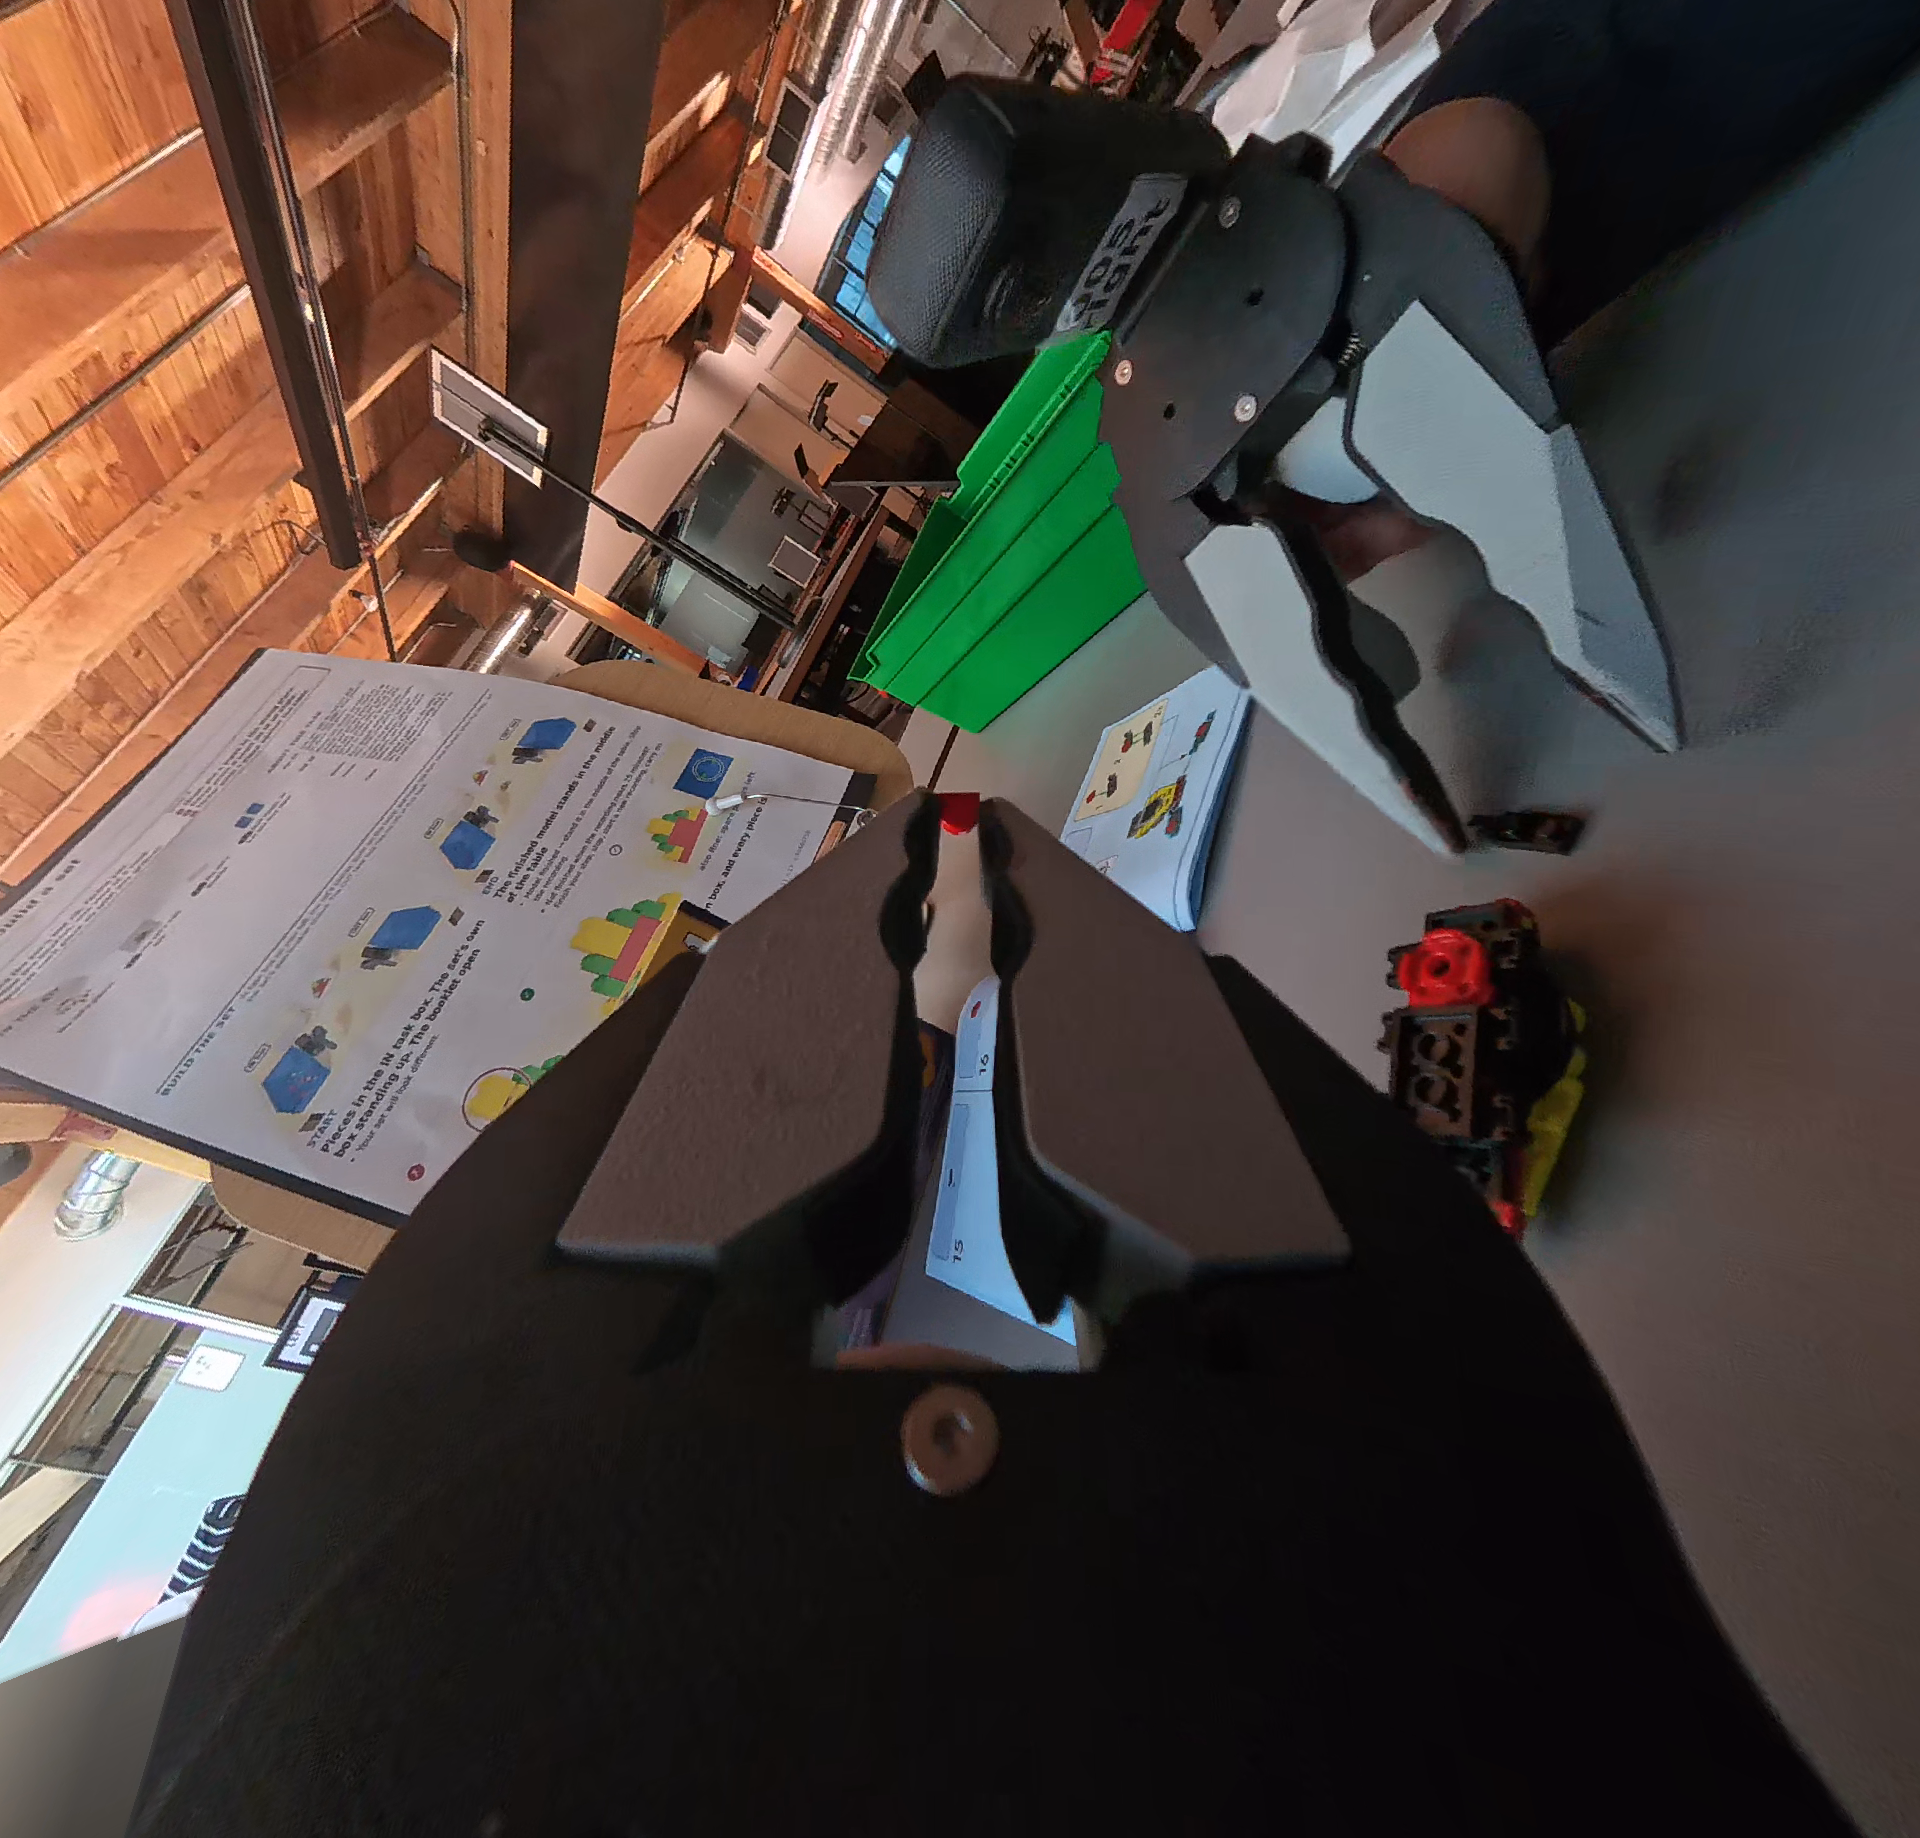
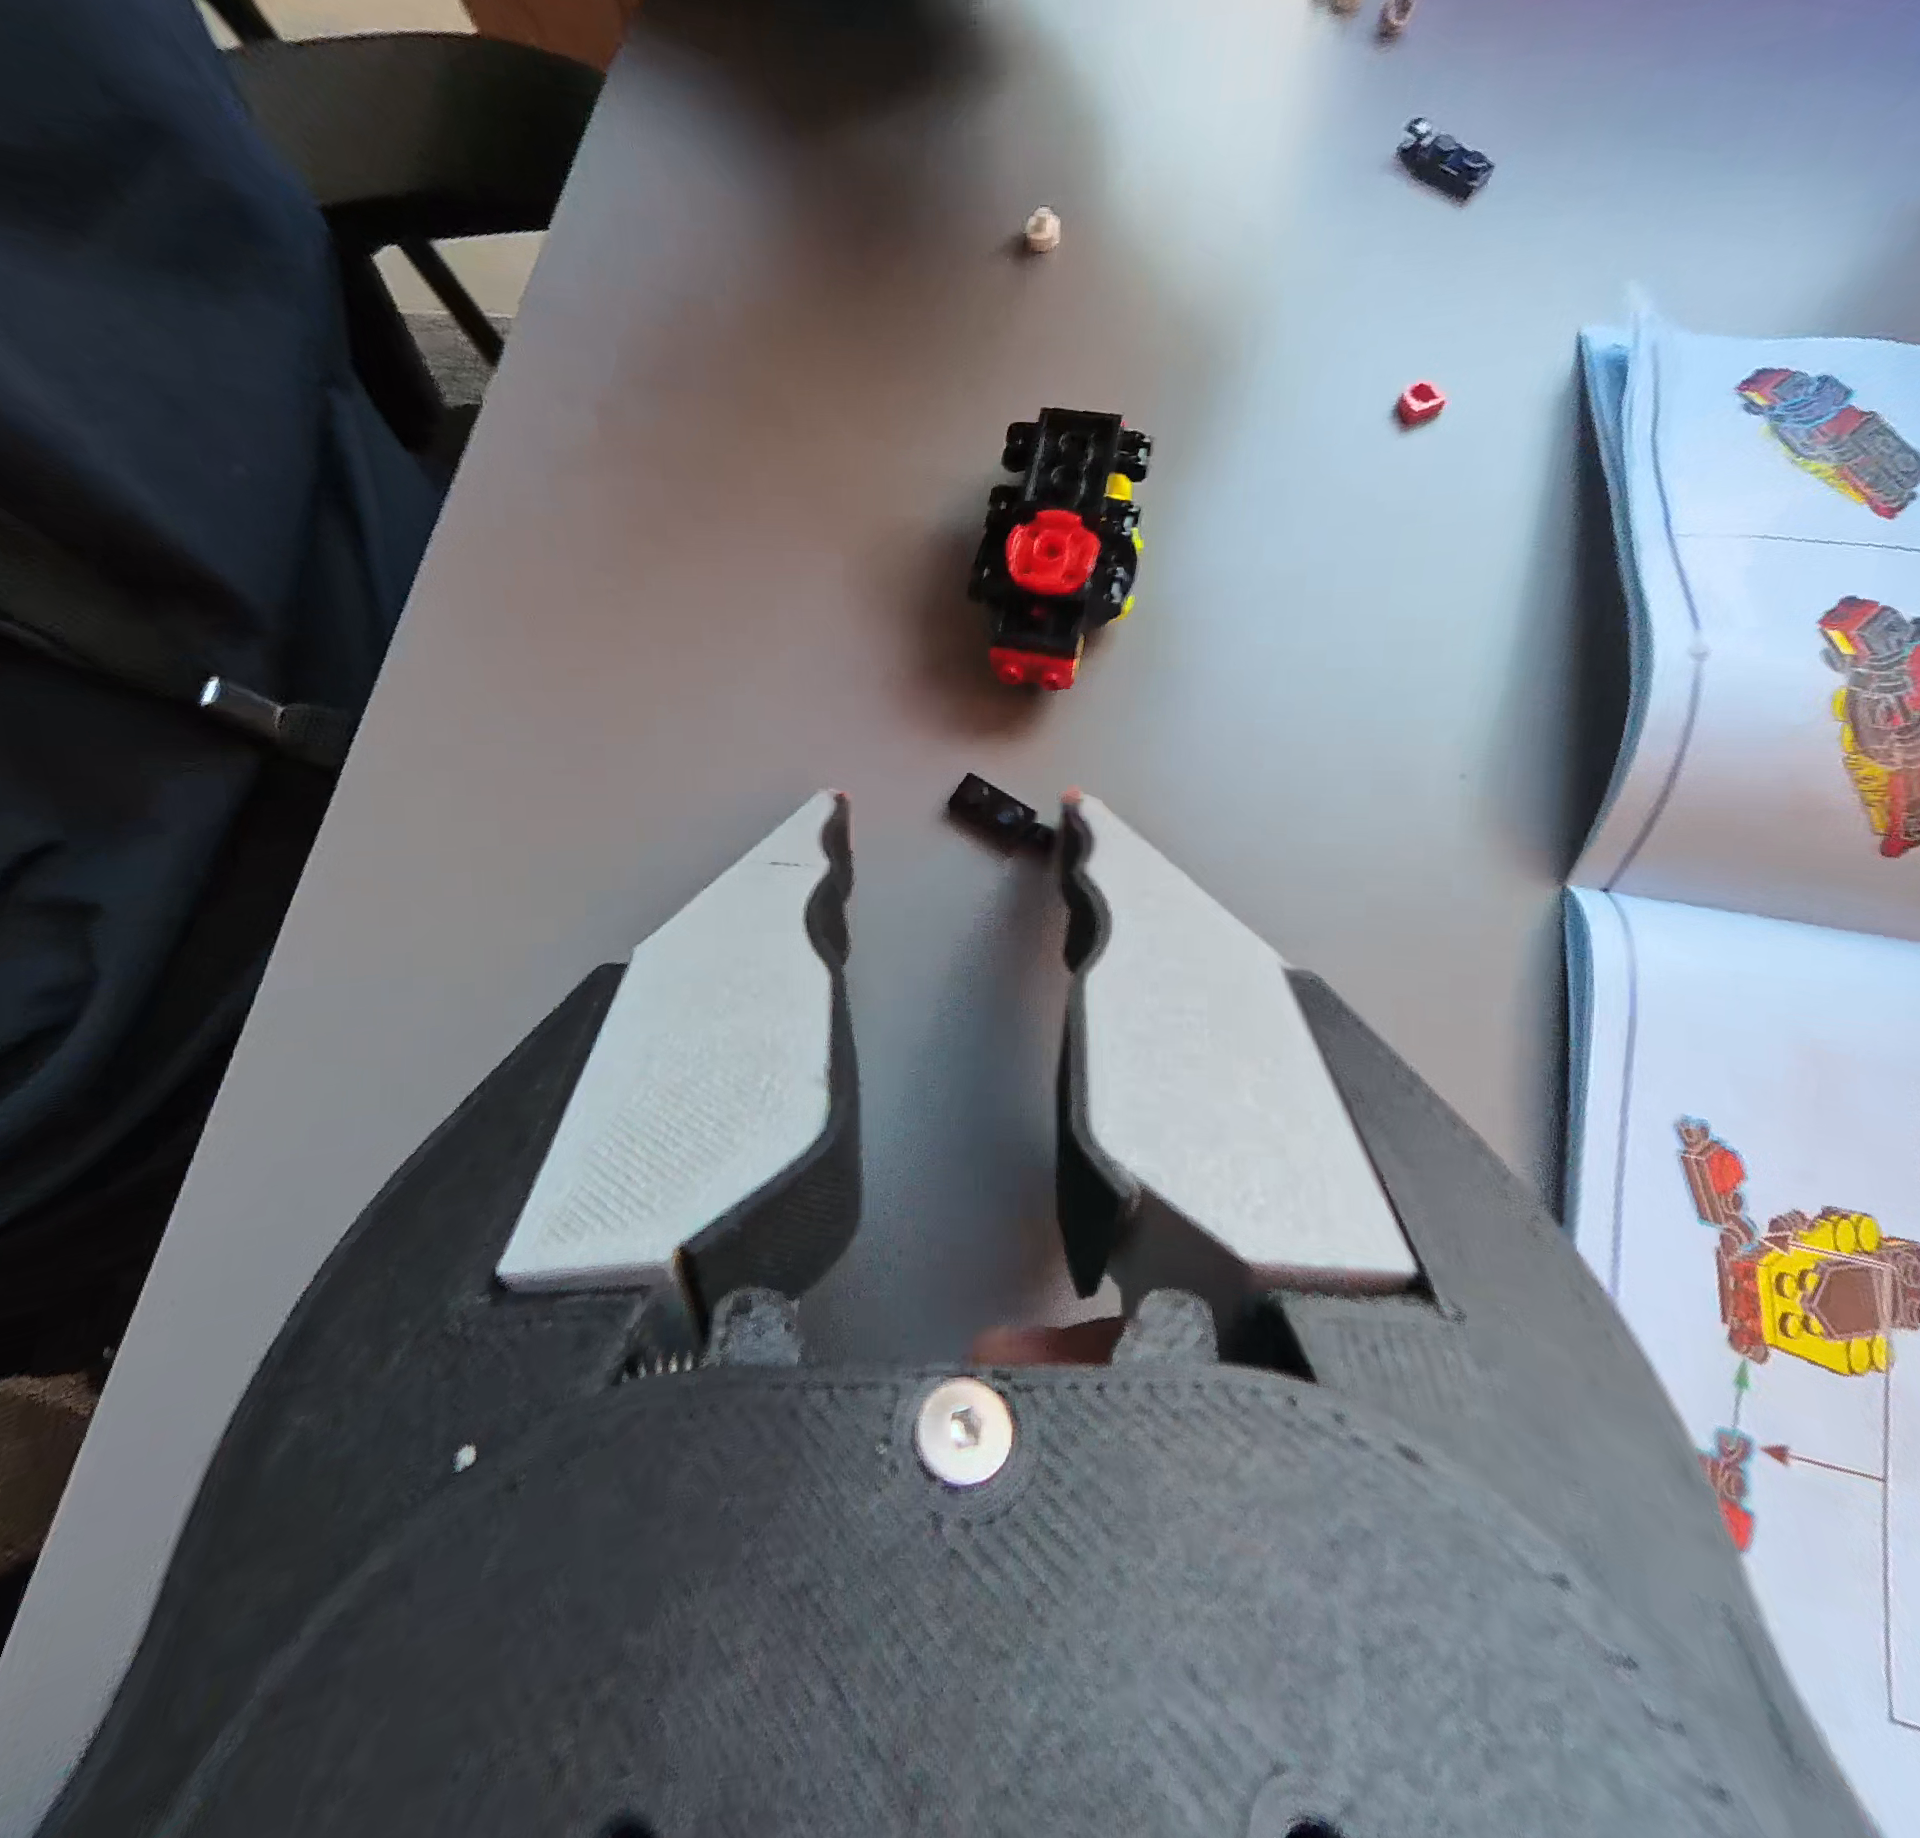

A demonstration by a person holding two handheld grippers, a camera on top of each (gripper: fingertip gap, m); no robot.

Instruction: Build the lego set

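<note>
My left gripper [image 1: 957,832] is shut on a small red lego piece [image 1: 958,808] pinched at its fingertips and held up above the table. My right gripper [image 2: 954,803] is open and low over the table, with a small black lego plate [image 2: 995,814] lying between its tips, nearer the right finger. The right gripper also shows in the left wrist view [image 1: 1558,791], with the black plate [image 1: 1536,830] at its tips. The part-built black, red and yellow model [image 2: 1060,552] lies on the table just beyond the plate; it also shows in the left wrist view [image 1: 1475,1050].
The open instruction booklet [image 2: 1745,853] lies to the right. Loose pieces lie farther off: a red one [image 2: 1421,403], a dark one [image 2: 1444,159], tan ones [image 2: 1042,230]. A green bin [image 1: 1018,562] and a printed sheet [image 1: 416,905] stand behind. The table edge [image 2: 436,645] is left, with a seated person.
</note>
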